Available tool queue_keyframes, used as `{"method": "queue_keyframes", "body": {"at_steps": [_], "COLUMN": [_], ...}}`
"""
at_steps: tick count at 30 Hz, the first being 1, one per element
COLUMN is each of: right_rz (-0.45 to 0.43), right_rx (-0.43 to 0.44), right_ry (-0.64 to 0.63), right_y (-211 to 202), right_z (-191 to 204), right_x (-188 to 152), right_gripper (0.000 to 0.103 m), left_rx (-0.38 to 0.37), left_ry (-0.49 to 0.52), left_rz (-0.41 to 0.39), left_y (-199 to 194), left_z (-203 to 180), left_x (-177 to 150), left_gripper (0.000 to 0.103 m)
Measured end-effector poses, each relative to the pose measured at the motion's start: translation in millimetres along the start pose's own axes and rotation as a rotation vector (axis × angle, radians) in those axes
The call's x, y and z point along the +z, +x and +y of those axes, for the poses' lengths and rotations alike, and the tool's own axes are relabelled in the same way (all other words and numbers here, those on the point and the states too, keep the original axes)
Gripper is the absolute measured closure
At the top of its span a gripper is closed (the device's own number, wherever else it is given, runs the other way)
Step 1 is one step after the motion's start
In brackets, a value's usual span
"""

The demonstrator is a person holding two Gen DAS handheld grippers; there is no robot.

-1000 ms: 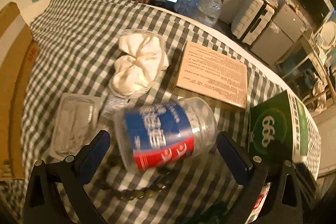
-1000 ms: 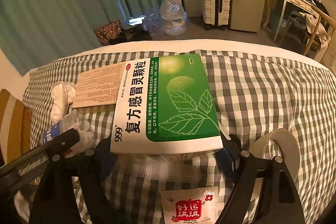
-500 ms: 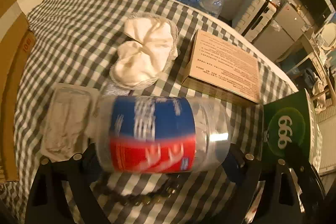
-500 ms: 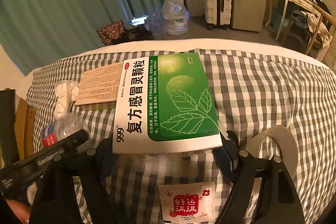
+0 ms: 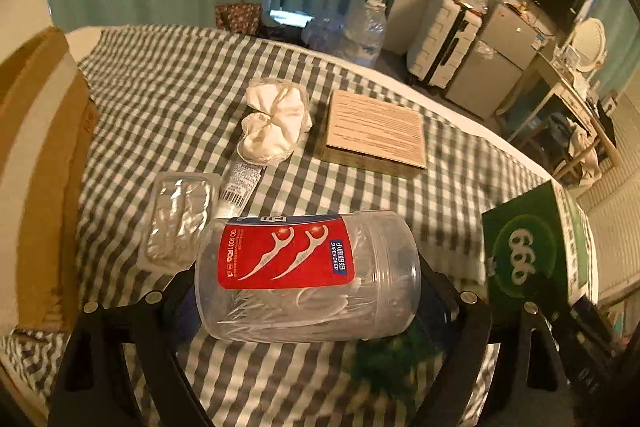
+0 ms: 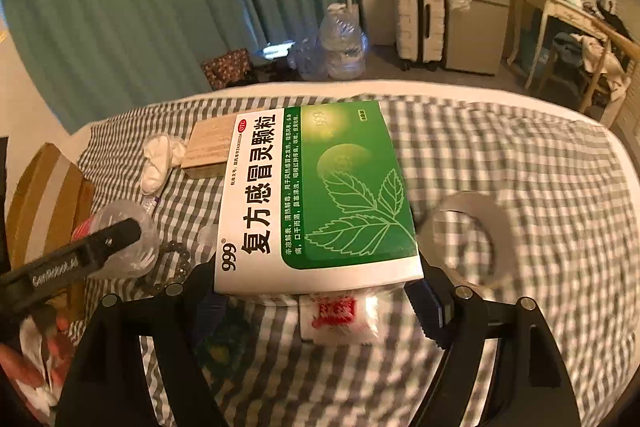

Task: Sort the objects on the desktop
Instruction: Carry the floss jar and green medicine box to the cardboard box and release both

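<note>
1. The left gripper has its jaws closing on a clear floss-pick jar. The jar lies crosswise between them, one end against each pad, and is held clear of the checked cover.
2. The jar's red label faces up, and loose white picks lie along its lower side.
3. Beyond the left jaw lies a clear blister pack, with a small tube just beside it.
4. Farther ahead of the jaws sit a white cloth bundle and a flat brown box, near each other but apart.
5. A cardboard carton stands well outside the left jaw.
6. The right gripper has its jaws clamped on the near end of a green-and-white medicine box. The box sticks out forward from the jaws, printed face up, lifted off the cover.
7. Below the box, between the right gripper's jaws, a red-and-white sachet lies on the cover.
8. A grey tape roll lies flat just ahead of the right jaw.
9. A bead bracelet lies just outside the left jaw of that gripper.
</note>
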State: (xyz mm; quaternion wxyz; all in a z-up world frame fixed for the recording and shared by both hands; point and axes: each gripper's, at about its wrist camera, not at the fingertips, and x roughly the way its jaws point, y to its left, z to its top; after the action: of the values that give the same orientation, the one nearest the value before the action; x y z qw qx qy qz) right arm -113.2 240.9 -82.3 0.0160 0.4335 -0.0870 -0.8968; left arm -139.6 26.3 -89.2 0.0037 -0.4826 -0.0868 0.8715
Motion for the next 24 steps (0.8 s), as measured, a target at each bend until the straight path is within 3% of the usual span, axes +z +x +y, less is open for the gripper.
{"method": "queue_keyframes", "body": {"at_steps": [5, 13, 24], "right_rz": [-0.033, -0.133, -0.201], "right_rx": [0.011, -0.007, -0.021], "right_ry": [0.026, -0.070, -0.160], "right_y": [-38, -98, -149], "right_z": [-1, 37, 79], "right_x": [-10, -20, -48], "right_gripper": [0.025, 0.025, 0.025], "left_rx": [0.021, 0.041, 0.030], "left_ry": [0.045, 0.114, 0.085], "left_rz": [-0.059, -0.153, -0.263], "left_y": [-43, -116, -171], "left_z": [1, 20, 45], "left_x": [-11, -32, -41], "left_gripper": [0.014, 0.014, 0.014]}}
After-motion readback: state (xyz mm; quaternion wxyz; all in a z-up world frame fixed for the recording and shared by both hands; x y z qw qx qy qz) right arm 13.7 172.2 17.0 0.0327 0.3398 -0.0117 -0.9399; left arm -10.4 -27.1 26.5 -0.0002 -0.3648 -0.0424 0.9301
